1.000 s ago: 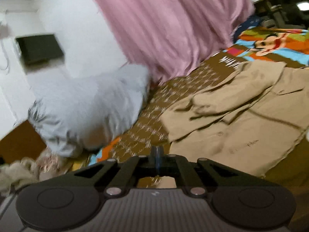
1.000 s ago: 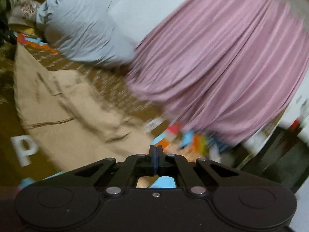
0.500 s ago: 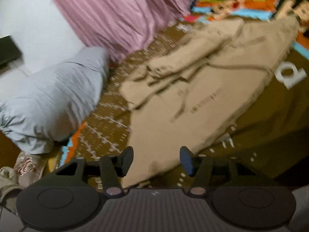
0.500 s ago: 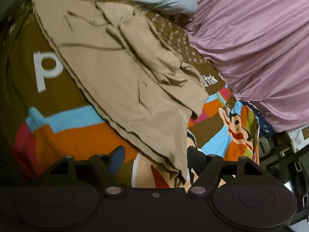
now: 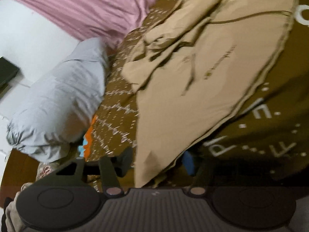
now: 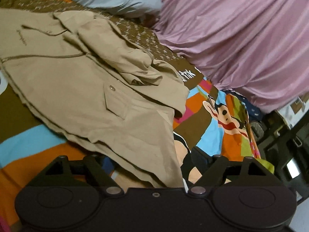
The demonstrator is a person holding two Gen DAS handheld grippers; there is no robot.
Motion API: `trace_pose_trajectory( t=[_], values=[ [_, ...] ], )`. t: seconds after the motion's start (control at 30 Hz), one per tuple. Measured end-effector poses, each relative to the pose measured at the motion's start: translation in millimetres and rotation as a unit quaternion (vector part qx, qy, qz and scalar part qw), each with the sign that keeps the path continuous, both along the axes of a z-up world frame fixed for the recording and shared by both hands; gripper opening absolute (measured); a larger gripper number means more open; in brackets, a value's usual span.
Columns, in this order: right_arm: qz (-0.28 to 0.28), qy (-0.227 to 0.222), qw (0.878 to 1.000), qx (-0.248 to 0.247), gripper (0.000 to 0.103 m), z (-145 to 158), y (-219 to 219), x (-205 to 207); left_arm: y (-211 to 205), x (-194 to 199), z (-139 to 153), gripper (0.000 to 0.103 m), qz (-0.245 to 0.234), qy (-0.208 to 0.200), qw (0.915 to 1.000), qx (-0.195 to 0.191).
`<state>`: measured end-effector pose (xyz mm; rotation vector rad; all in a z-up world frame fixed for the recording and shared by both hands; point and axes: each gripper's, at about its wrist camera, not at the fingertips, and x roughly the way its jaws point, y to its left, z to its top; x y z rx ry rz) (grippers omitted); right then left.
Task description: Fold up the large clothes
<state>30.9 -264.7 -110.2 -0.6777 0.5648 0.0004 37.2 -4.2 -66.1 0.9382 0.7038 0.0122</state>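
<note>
one tan jacket (image 5: 202,89), the only garment laid out, lies spread flat on the bed (image 5: 270,135) over a brown bedspread printed with white letters and a bright cartoon panel (image 6: 226,119); its sleeves are bunched toward the bed's far edge, under one pink curtain (image 6: 241,38). counted on the jacket in the right wrist view: one flap pocket with one snap button (image 6: 111,88). one grey pillow (image 5: 63,98) sits at the head end of the bed, just beside the curtain and apart from the jacket. two grippers in view. left gripper (image 5: 154,162): fingers parted, having just been closing a little after opening wide; one near corner of the jacket's hem lies between them, pads not visibly pressing on it, so released. one left finger shows dark (image 5: 123,162), the other blue (image 5: 188,163), partly hidden by the hem. right gripper (image 6: 152,162): fingers spread wide, having just been opening further; the other near corner of the hem drapes between them, the cloth hanging loose with no pinch seen, released too. the cloth covers most of one right finger (image 6: 107,164). beyond the bed's foot-end corner, dark furniture and wheels (image 6: 256,129), blurred. beyond the pillow, one dark flat object (image 5: 7,73) against the white wall.
</note>
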Motion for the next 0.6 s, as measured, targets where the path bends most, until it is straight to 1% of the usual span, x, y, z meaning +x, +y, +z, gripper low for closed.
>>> trace_pose_trajectory(
  t=[0.03, 0.07, 0.1, 0.13, 0.2, 0.23, 0.33, 0.4, 0.5, 0.57, 0.6],
  values=[
    [0.001, -0.004, 1.000, -0.001, 0.079, 0.0, 0.6, -0.2, 2.5, 1.4, 1.6, 0.036, 0.006, -0.006, 1.0000, 0.003],
    [0.004, -0.006, 1.000, -0.001, 0.077, -0.7, 2.3, -0.7, 5.4, 4.4, 2.0, 0.027, 0.013, -0.011, 0.9999, 0.004],
    [0.012, -0.003, 1.000, 0.003, 0.068, -0.6, 2.9, -1.4, 5.8, 4.9, 2.2, 0.022, 0.014, -0.012, 0.9998, 0.001],
    [0.019, 0.005, 1.000, 0.008, 0.046, -1.0, 4.2, -2.2, 5.2, 4.1, 2.8, 0.018, 0.013, -0.015, 0.9998, 0.004],
    [0.026, 0.024, 0.999, 0.012, 0.020, -3.5, 6.0, -1.6, 2.4, -0.3, 3.3, 0.010, 0.006, -0.033, 0.9993, 0.015],
    [0.024, 0.025, 0.999, 0.016, 0.013, -2.5, 4.7, -1.0, 1.4, -2.7, 5.3, 0.008, 0.003, -0.045, 0.9988, 0.018],
    [0.016, 0.008, 0.999, 0.038, 0.005, 12.5, 1.6, -5.2, 1.4, -12.6, 18.9, 0.006, -0.009, -0.111, 0.9938, 0.005],
    [0.014, -0.028, 0.999, 0.035, 0.003, 29.2, 3.4, -16.0, 4.6, -16.5, 37.6, 0.005, -0.008, -0.147, 0.9888, -0.026],
    [0.010, -0.072, 0.996, 0.050, 0.002, 53.6, 6.1, -35.2, 13.4, -16.5, 68.7, 0.005, 0.014, -0.164, 0.9829, -0.083],
    [0.010, -0.095, 0.994, 0.057, 0.002, 67.9, 8.7, -50.9, 21.5, -24.4, 91.2, 0.005, 0.026, -0.165, 0.9784, -0.122],
    [0.008, -0.103, 0.993, 0.064, 0.001, 74.4, 10.0, -60.3, 25.5, -29.1, 99.5, 0.005, 0.028, -0.163, 0.9768, -0.135]
  ],
)
